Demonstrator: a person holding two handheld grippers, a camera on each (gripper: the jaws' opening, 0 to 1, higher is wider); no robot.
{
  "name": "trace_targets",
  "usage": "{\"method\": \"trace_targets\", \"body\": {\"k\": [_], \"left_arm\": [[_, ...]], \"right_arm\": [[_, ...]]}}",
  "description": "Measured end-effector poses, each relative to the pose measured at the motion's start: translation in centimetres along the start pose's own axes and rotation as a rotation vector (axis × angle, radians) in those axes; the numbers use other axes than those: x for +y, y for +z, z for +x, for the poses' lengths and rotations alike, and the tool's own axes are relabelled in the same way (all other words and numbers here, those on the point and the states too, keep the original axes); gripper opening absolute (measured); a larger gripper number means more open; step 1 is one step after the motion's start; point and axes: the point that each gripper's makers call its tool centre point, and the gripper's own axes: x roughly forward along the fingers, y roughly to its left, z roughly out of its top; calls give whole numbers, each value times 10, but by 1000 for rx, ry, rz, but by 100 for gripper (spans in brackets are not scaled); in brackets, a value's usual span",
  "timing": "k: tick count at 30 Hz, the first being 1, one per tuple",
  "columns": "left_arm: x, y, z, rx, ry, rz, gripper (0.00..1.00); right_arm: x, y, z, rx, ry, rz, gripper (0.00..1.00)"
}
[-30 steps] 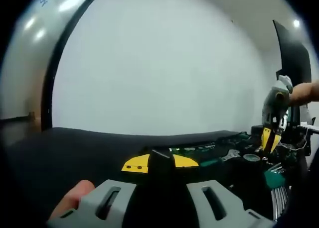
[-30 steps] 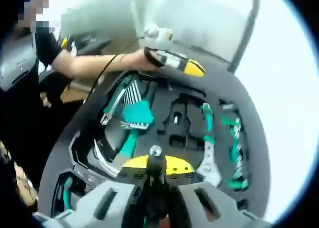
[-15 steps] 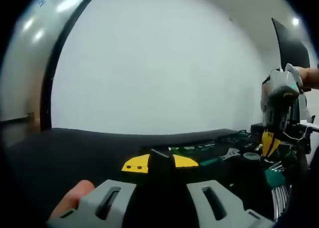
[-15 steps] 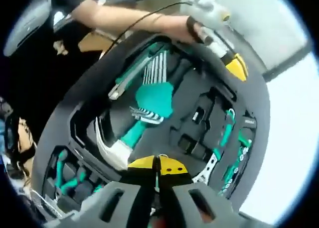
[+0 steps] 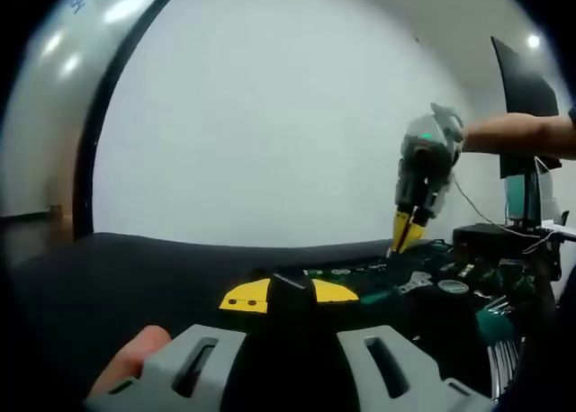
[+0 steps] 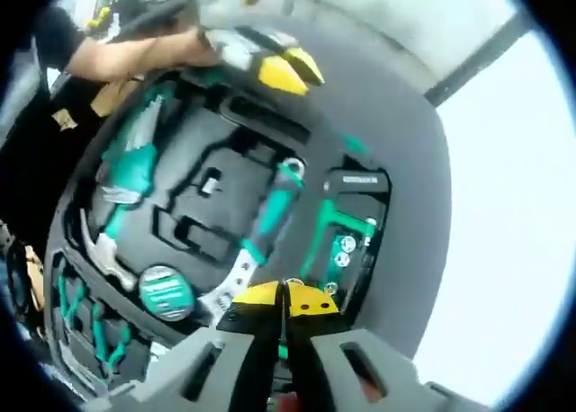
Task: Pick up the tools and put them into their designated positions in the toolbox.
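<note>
In the right gripper view the open toolbox (image 6: 216, 205) with its dark foam tray lies on a white bench (image 6: 513, 214). Set in its cut-outs are one adjustable wrench (image 6: 261, 241) at centre, one round tape measure (image 6: 164, 291) at 8 o'clock and one hammer (image 6: 108, 250) (its head at 9 o'clock). The right gripper (image 6: 284, 297) is closed, yellow tips meeting, with nothing seen in it. The left gripper (image 6: 290, 70) hovers at 12 o'clock; I cannot tell how far it is open.

Left gripper view low along the toolbox (image 5: 423, 277); right gripper view steeply above; toolbox shared.
</note>
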Motion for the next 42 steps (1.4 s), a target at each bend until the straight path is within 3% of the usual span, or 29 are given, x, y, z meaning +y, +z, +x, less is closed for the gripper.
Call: {"method": "trace_targets", "body": {"k": [13, 17, 19, 25, 30, 34, 37, 38, 40, 41, 42], "left_arm": [[-4, 1, -2, -4, -2, 3, 13], [-17, 0, -8, -8, -2, 0, 13], [-9, 0, -7, -6, -2, 0, 13], [-12, -1, -8, -3, -4, 6, 13], [-23, -3, -11, 2, -4, 9, 13], [-28, -3, -11, 3, -7, 12, 13], [-20, -1, -8, -2, -7, 6, 13], [-19, 0, -8, -3, -7, 5, 13], [-20, 1, -9, -7, -8, 2, 13], [-20, 1, -9, -9, -9, 1, 13], [-20, 1, -9, -10, -8, 3, 13]], "right_arm": [[-42, -12, 34, 16, -22, 51, 0], [-37, -11, 35, 16, -13, 47, 0], [-34, -10, 36, 17, 12, 45, 0], [-35, -13, 43, 16, 32, 66, 0], [-34, -13, 50, 15, 80, 106, 0], [-30, -13, 51, 15, 79, 129, 1], [-29, -14, 46, 35, 30, 58, 4], [-22, -11, 40, 20, 72, 39, 6], [-42, -5, 28, -43, 3, 200, 2], [-53, -4, 25, -60, -53, 233, 0], [-48, -7, 25, -41, -39, 210, 0]]}}
